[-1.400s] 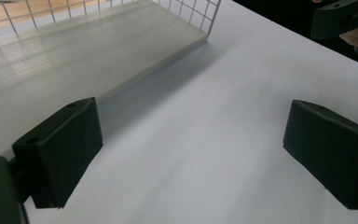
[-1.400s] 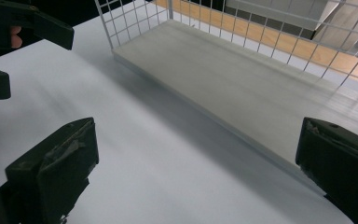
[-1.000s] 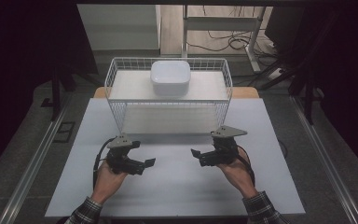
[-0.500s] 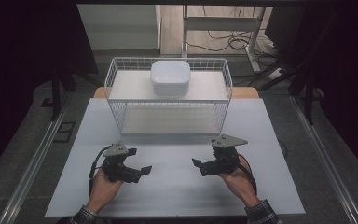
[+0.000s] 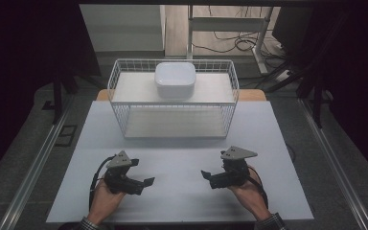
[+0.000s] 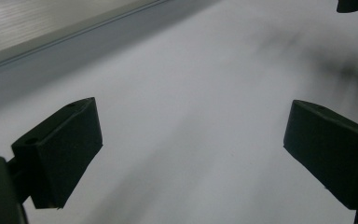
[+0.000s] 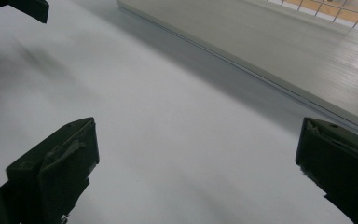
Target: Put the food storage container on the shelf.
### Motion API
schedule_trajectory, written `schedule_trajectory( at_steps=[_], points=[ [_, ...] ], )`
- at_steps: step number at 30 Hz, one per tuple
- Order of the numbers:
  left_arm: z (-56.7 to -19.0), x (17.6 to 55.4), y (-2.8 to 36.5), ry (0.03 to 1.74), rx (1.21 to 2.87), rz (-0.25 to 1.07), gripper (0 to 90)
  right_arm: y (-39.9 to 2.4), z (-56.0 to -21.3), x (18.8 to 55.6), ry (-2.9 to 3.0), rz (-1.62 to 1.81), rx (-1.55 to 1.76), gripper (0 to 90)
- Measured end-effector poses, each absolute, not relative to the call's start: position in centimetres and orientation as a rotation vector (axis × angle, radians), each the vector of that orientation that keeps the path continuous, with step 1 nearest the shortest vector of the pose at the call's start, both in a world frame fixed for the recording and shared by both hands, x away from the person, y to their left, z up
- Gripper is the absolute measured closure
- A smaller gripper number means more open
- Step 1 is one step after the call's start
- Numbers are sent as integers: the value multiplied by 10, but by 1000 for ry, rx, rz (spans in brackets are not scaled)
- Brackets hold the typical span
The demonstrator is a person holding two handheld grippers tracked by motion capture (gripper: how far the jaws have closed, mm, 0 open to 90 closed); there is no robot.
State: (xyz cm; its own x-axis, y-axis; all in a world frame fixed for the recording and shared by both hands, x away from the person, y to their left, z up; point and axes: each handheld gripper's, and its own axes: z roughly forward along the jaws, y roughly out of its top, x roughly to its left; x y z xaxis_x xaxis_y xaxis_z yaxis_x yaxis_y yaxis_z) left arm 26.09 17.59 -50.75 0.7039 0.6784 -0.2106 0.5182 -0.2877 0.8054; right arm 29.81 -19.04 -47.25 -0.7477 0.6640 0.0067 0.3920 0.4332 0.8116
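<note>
Left claw [image 5: 146, 181] and right claw [image 5: 205, 173]: both gaping wide, empty, tips facing across bare white bench [image 5: 182, 201]. Well beyond claws: white lidded container [image 5: 175, 80] atop wire basket [image 5: 230, 103]. Looks light, rigid, smooth, likely slippery; best pinched across opposite sides.

A white surface [image 5: 278, 143] stands on a grey floor [image 5: 24, 143], with metal rails [image 5: 33, 165] running along both sides. Dark curtains [image 5: 28, 43] flank it. Behind, cables [image 5: 235, 40] lie on wooden flooring beside a metal frame [image 5: 227, 24].
</note>
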Motion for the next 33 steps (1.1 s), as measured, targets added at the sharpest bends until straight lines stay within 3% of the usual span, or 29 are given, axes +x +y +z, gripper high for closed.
schedule_trajectory(
  at_steps=[33],
  points=[
    [-518,231,214,1031,1979,284,29,-236,-480,273,2316,1151,1001,0]
  ],
)
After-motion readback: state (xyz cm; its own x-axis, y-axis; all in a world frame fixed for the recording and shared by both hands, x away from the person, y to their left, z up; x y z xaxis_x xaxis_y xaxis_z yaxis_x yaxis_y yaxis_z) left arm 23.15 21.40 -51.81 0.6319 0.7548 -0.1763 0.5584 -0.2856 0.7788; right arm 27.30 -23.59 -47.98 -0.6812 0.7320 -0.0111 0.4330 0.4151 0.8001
